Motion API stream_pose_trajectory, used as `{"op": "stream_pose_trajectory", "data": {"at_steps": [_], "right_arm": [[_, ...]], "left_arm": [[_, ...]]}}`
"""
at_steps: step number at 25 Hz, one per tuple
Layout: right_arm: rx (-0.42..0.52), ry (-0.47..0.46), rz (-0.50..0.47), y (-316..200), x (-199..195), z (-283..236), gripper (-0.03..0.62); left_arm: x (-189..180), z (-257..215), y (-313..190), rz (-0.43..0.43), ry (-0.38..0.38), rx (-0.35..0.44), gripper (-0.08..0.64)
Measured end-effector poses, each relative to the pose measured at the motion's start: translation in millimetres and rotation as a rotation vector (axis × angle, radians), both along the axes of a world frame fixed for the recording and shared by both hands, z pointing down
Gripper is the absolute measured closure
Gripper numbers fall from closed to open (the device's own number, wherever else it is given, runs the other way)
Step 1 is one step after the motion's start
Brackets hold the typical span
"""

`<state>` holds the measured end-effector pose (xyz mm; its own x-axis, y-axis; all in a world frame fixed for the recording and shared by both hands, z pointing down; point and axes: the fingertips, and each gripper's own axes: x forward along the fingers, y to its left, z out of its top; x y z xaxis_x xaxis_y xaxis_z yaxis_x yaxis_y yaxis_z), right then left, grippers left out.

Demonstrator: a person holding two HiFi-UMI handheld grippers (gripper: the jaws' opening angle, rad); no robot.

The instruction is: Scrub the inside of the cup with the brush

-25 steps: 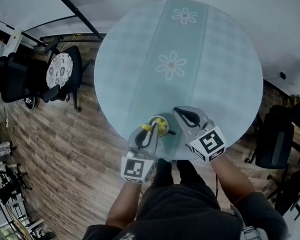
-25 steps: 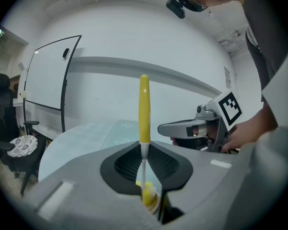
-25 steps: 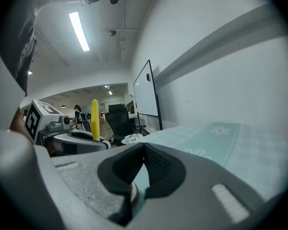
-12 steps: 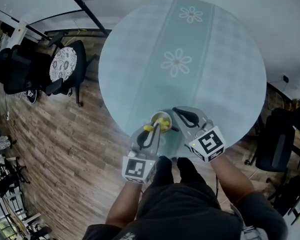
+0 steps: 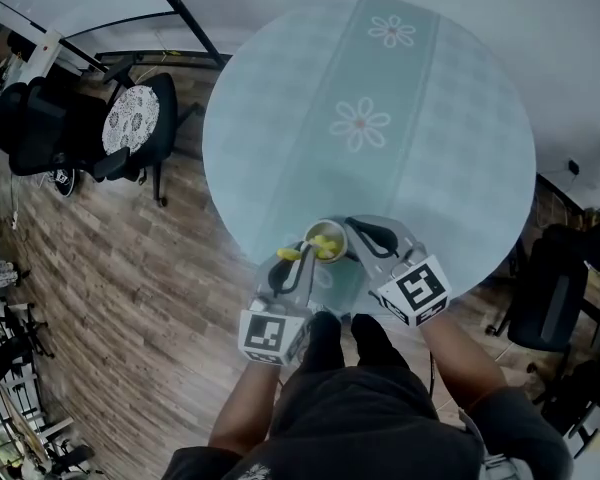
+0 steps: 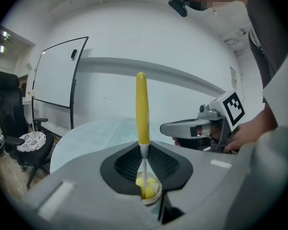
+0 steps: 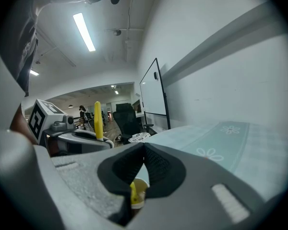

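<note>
A round tabletop (image 5: 450, 118) under a pale teal cloth printed with daisies stands on a wood-plank floor (image 5: 150, 268), with black office chairs (image 5: 130, 128) and a whiteboard (image 6: 55, 80) off to one side. At the tabletop's near edge sits the cup (image 5: 310, 236). The left claw (image 5: 296, 260) is clenched on the yellow-handled brush (image 6: 142, 109), held upright with its head down inside the cup. The right claw (image 5: 358, 232), level and just beside the cup, appears pinched on its side.
</note>
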<state>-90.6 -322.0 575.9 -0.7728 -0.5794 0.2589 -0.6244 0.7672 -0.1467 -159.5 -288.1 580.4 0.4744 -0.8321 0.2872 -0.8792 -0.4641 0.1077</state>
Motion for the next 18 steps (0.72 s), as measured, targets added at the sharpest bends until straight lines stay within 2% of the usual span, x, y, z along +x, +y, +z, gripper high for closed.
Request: {"op": "stream_pose_trajectory", "data": {"at_steps": [10,18], "right_arm": [[-0.005,-0.004,0.013,1,1,4,0.591],[-0.002,0.0,0.051,-8,18,9,0.591]], "left_arm": [[-6,3,-13,-0.013,0.004,-0.001,0.52],[-1,4,-30,-0.022,0.015,-0.007,0.518]]}}
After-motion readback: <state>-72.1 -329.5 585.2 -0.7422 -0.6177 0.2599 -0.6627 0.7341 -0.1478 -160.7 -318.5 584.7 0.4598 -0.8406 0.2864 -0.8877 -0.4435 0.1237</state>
